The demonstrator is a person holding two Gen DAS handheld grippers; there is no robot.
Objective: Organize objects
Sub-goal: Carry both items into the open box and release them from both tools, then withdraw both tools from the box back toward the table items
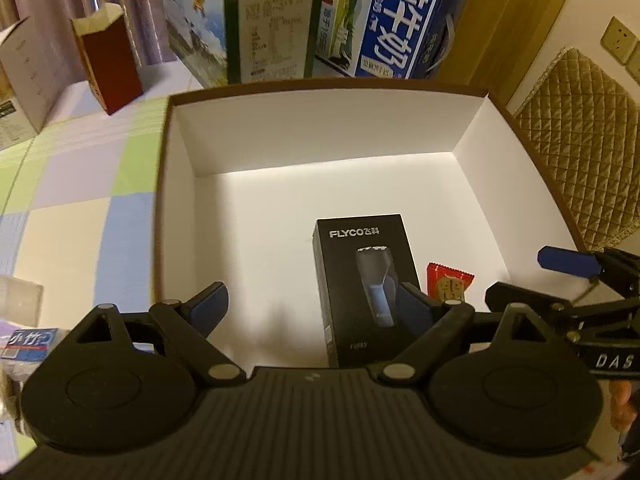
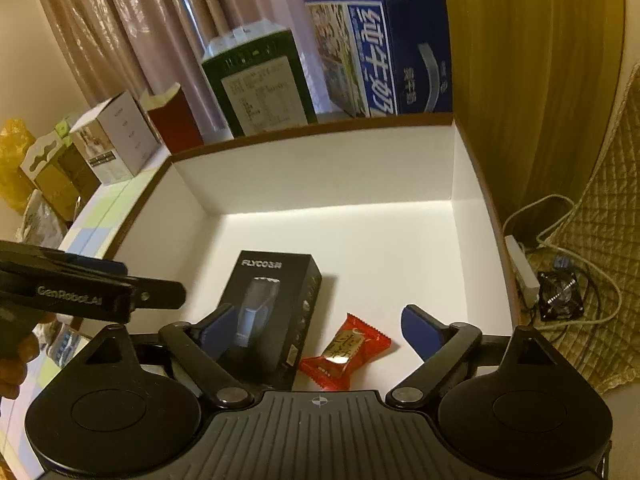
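The white-lined cardboard box point(image 1: 320, 136) holds a black FLYCO shaver box point(image 1: 360, 280) lying flat, with a red candy wrapper point(image 2: 344, 352) just beside it. The left gripper point(image 1: 316, 312) and right gripper point(image 2: 320, 328) both hover over it, spread wide and empty.

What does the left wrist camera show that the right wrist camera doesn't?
Only the left wrist view shows the wall socket and a blue-labelled packet at its near left. Only the right wrist view shows a small black fan among cables, a white power strip and a yellow bag. Both show the white-lined box, the black FLYCO shaver box and the red candy inside it.
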